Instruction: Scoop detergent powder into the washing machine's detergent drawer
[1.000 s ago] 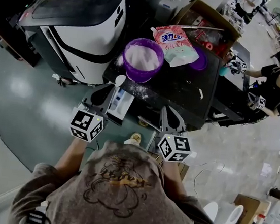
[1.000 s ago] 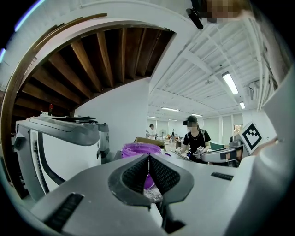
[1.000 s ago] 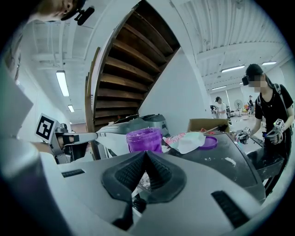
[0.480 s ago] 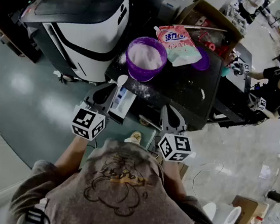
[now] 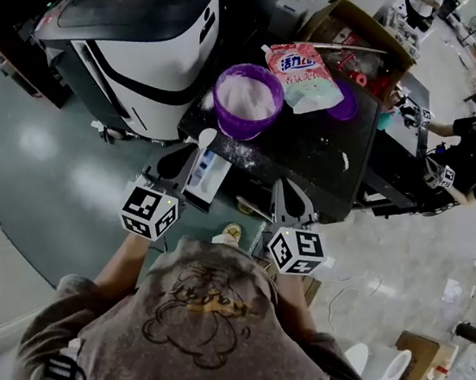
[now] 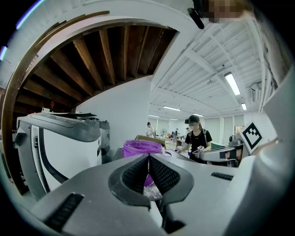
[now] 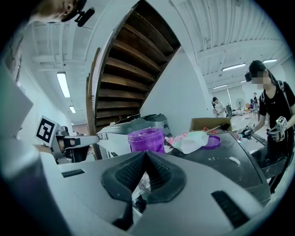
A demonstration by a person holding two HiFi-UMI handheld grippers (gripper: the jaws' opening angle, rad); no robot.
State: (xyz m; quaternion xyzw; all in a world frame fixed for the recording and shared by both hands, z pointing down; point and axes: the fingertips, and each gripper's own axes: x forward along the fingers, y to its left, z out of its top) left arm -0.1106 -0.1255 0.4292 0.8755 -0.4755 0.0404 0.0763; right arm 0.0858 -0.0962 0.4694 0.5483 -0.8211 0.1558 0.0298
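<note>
Left gripper [image 6: 148, 157] and right gripper [image 7: 145, 153] are both pinched fully shut, nothing gripped; purple powder tub [image 7: 146, 139] is seen mid-frame beyond.

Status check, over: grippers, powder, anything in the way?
Left gripper and right gripper both shut, nothing seen held. Purple tub open, full of powder, on table. White spoon at table edge, ahead of left gripper.

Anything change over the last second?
Nothing of note. The left gripper and right gripper stay closed in front of the table. The tub, bag and drawer sit as before. Only the person behind has edged slightly away.
</note>
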